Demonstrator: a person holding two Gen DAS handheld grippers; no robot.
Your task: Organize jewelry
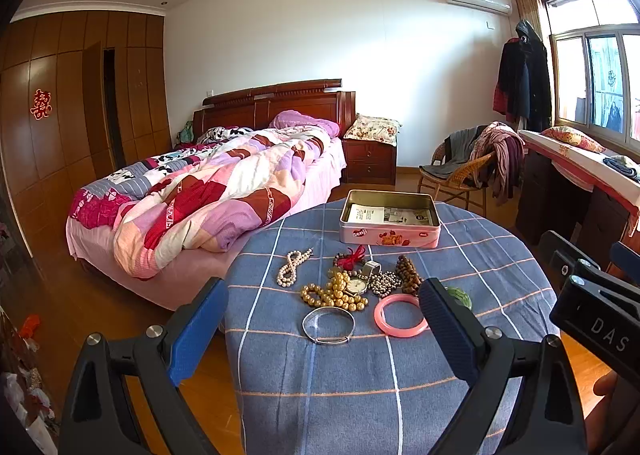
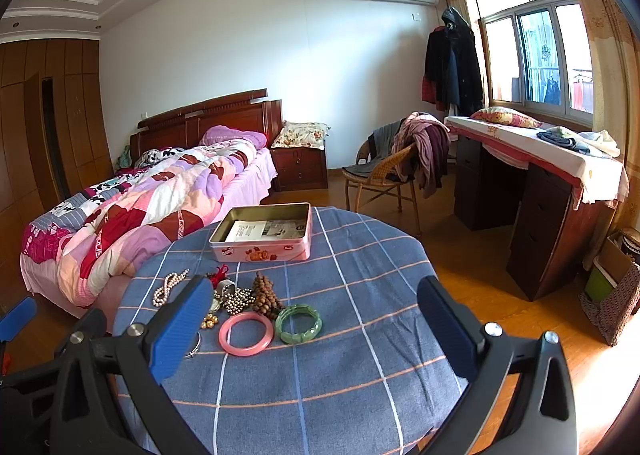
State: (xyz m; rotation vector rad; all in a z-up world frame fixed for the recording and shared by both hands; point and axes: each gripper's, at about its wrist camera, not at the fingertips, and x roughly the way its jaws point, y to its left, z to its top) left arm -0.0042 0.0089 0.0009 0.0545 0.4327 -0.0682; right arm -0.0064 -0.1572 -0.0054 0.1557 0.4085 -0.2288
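A pile of jewelry lies on the blue checked tablecloth (image 1: 500, 255): a pearl strand (image 1: 293, 267), gold beads (image 1: 334, 293), a watch (image 1: 356, 286), brown wooden beads (image 1: 408, 273), a silver bangle (image 1: 328, 325), a pink bangle (image 1: 400, 315) and a green bangle (image 2: 299, 323). An open pink tin (image 1: 390, 219) with paper inside stands behind them. My left gripper (image 1: 324, 329) is open and empty, hovering over the near side of the pile. My right gripper (image 2: 316, 329) is open and empty, above the table to the right of the pile.
A bed (image 1: 208, 191) with a patchwork quilt is left of the table. A wicker chair (image 2: 384, 175) with clothes and a dark desk (image 2: 536, 191) under the window stand to the right. Wooden floor surrounds the table.
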